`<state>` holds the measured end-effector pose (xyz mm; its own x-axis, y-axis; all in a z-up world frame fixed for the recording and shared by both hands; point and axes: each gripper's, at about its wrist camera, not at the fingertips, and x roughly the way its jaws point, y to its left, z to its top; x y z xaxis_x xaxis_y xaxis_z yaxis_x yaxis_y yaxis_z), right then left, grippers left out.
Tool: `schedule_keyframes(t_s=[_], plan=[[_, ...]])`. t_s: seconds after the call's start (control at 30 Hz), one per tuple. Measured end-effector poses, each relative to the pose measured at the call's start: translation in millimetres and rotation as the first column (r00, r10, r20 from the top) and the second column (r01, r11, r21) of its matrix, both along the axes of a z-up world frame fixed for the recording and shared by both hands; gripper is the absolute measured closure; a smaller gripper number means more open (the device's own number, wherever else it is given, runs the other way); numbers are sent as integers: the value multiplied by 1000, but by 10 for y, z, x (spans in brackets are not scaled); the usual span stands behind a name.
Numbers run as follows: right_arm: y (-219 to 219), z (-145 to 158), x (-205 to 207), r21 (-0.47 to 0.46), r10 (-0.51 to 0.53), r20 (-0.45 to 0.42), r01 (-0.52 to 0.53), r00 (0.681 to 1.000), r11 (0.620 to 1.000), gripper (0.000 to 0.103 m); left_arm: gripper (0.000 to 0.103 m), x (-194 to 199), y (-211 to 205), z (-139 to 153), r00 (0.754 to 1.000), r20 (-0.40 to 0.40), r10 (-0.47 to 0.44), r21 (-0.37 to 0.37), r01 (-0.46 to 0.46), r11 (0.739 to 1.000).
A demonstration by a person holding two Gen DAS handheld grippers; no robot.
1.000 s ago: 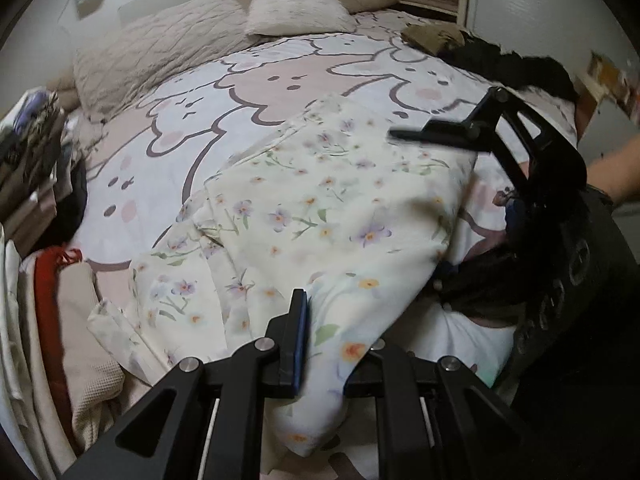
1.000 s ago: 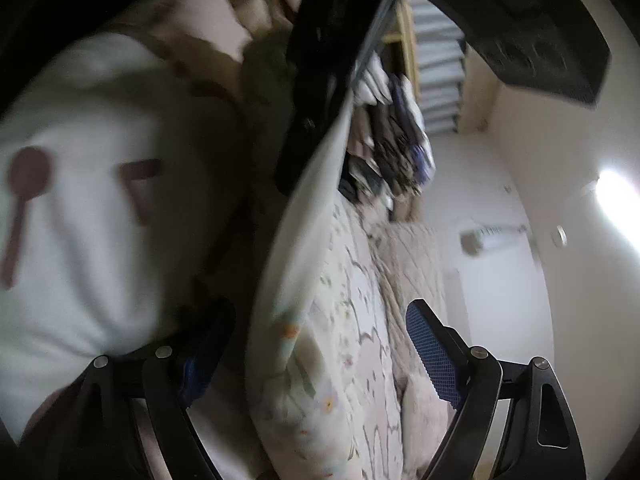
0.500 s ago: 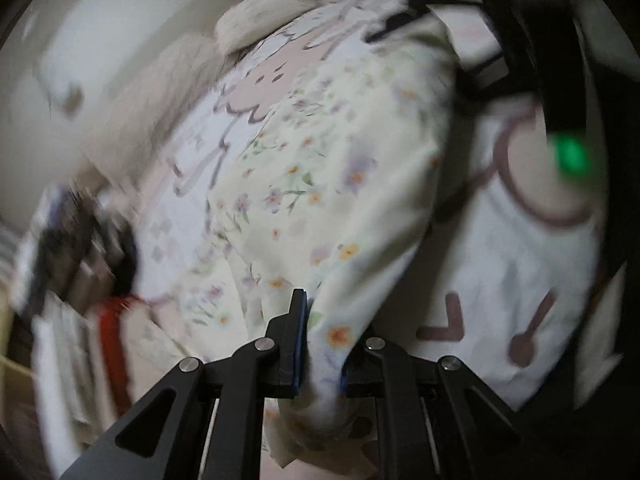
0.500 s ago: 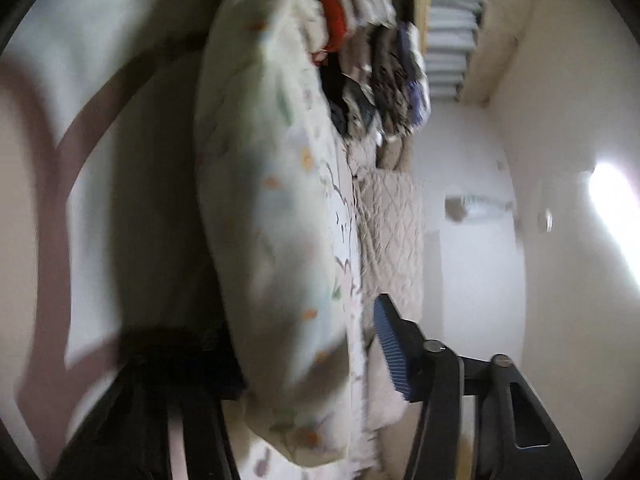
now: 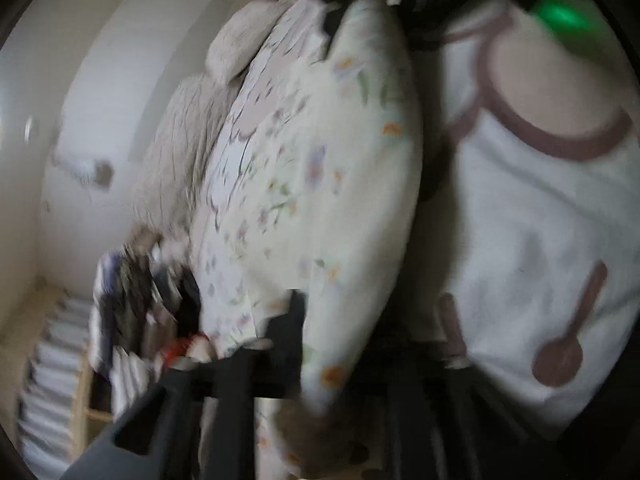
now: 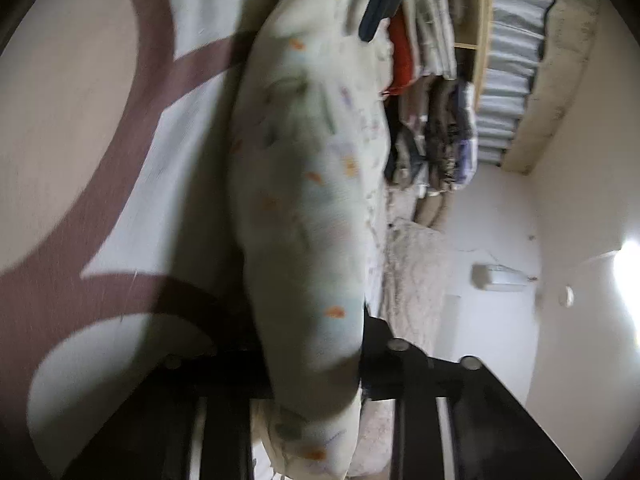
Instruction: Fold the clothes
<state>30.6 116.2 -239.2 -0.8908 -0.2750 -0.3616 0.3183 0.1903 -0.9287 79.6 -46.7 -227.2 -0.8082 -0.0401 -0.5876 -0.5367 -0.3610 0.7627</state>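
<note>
A cream floral garment (image 5: 320, 184) hangs stretched between both grippers above the bed. My left gripper (image 5: 324, 360) is shut on one edge of it; the view is tilted and blurred. My right gripper (image 6: 316, 368) is shut on the other edge of the floral garment (image 6: 304, 200), with cloth bunched between its jaws. Each gripper shows at the top of the other's view: the right gripper (image 5: 340, 12) in the left wrist view, the left gripper (image 6: 384, 4) in the right wrist view.
The bed cover (image 5: 540, 220) is white with pink and brown cartoon shapes. Quilted pillows (image 5: 176, 140) lie at the head. A stack of folded clothes (image 6: 436, 120) sits at the bed's side by a wooden shelf (image 6: 480, 20). White wall (image 6: 560, 240) beyond.
The right gripper has closed on the garment's edge. Both grippers have lifted and swung the garment, and the views have rolled sideways.
</note>
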Motion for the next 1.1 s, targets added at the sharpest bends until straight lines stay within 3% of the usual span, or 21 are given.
schedule_keyframes(t_s=[0.13, 0.2, 0.33, 0.47, 0.53, 0.63, 0.77, 0.87, 1.0, 1.1], plan=[[-162, 202, -145, 18, -5, 57, 4, 998, 1000, 86, 97, -321, -49, 219, 989, 86, 122, 152, -134, 979], [-271, 452, -302, 3, -15, 51, 15, 999, 1000, 87, 97, -490, -88, 460, 976, 134, 171, 254, -201, 946], [-436, 972, -545, -29, -36, 14, 36, 999, 999, 87, 97, -755, -291, 1065, 952, 169, 254, 421, -303, 855], [-689, 1717, -724, -87, -72, 23, 74, 997, 993, 87, 97, -1103, -783, 1843, 924, 169, 344, 565, -377, 734], [-858, 2117, -788, -135, -96, 63, 104, 993, 985, 88, 97, -1196, -989, 2145, 917, 143, 372, 597, -380, 706], [-1172, 2699, -821, -218, -111, 122, 136, 986, 966, 88, 97, -1356, -1349, 2685, 905, 63, 420, 619, -366, 695], [-1725, 3381, -866, -322, -95, 146, 138, 985, 937, 88, 97, -1506, -1830, 3269, 871, -77, 485, 592, -351, 725], [-2206, 3737, -960, -391, -90, 165, 148, 982, 908, 88, 97, -1596, -2240, 3586, 825, -176, 537, 563, -363, 742], [-2911, 4107, -1152, -472, -92, 189, 172, 978, 865, 88, 95, -1807, -2830, 3778, 754, -267, 601, 536, -402, 742], [-3400, 4204, -1335, -508, -109, 215, 206, 971, 836, 88, 93, -2047, -3198, 3695, 716, -313, 623, 493, -438, 751]])
